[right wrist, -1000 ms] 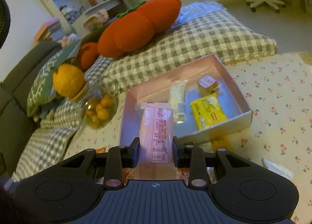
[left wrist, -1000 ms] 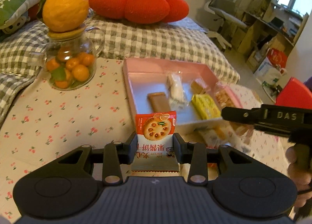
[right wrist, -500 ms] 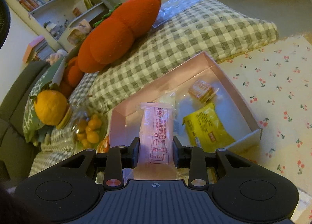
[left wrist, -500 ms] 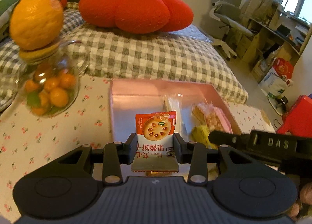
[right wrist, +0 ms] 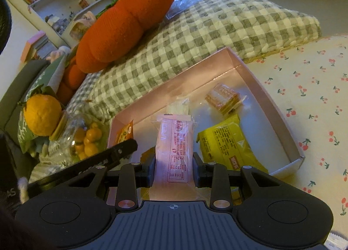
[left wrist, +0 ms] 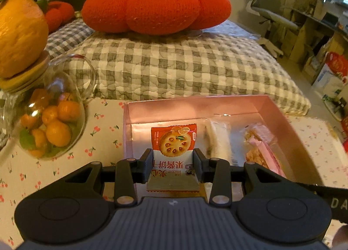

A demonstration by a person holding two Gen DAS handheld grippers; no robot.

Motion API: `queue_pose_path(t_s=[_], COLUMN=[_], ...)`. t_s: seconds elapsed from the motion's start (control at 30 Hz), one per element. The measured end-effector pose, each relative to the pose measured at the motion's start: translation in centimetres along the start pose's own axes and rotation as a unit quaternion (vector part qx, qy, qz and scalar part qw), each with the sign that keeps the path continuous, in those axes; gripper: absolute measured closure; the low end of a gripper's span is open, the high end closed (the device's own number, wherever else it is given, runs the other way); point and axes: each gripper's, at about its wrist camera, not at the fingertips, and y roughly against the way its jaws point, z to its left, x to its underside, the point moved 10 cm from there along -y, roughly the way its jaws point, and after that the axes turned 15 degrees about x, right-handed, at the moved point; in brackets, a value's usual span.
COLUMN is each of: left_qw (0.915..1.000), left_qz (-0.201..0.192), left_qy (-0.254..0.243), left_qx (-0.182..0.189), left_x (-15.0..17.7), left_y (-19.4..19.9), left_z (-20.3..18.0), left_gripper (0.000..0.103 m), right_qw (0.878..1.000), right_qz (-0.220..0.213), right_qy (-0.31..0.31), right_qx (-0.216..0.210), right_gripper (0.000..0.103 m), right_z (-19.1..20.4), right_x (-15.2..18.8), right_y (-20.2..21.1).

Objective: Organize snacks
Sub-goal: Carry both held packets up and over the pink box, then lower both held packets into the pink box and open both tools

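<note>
**Carrying two snack packets to the pink box**

Holding one packet each, both tools are poised at the near edge of the pink box (left wrist: 282,117), which sits on the cherry-print desk (left wrist: 65,163) at centre frame.

**Grip state**
- Left hand-held gripper (left wrist: 173,164): jaws pinch the red biscuit packet (left wrist: 174,141) across its lower half, with the top standing free over the box's near left corner.
- Right hand-held gripper (right wrist: 174,169): jaws pinch the pink wafer packet (right wrist: 174,145) low on its length, with the long upper end projecting over the box.

**Handling**
- Both packets appear light, with thin, slippery film. The contents are probably brittle, so squeeze only enough to hold.
- Grip across the flat faces, clear of the crimped end seals, which would likely fold and slip.
- The long pink packet may droop or swing from its low grip.

**Surroundings and obstructions**
- The box already holds a yellow packet (right wrist: 226,143), a clear-wrapped cracker stack (right wrist: 224,97) and a white bar (right wrist: 178,106). Free floor is at the left side.
- The two tools sit close together and could collide.
- A glass jar (left wrist: 47,128) of small oranges stands at the left of frame, just beside the box.
- A checked cushion (left wrist: 184,65) with a red plush tomato (left wrist: 156,4) lies behind.
</note>
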Motion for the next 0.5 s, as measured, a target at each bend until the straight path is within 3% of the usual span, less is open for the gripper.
queue_pose_path(t_s=[0.23,0.5], left_qw=[0.9997,0.9999], left_qz=[0.011,0.008], left_qy=[-0.011,-0.011], left_qx=[-0.019,-0.004], left_x=[0.46,0.78], left_y=[-1.06,-0.66], left_z=[0.79,0.69], left_gripper=[0.067,0.061], right_qw=[1.000,1.000], right_qz=[0.000,-0.001], right_qy=[0.007,-0.004], right_qx=[-0.001,-0.002], right_gripper=[0.072,0.066], right_z=[0.35,0.13], right_x=[-0.06,-0.50], right_y=[-0.72,-0.76])
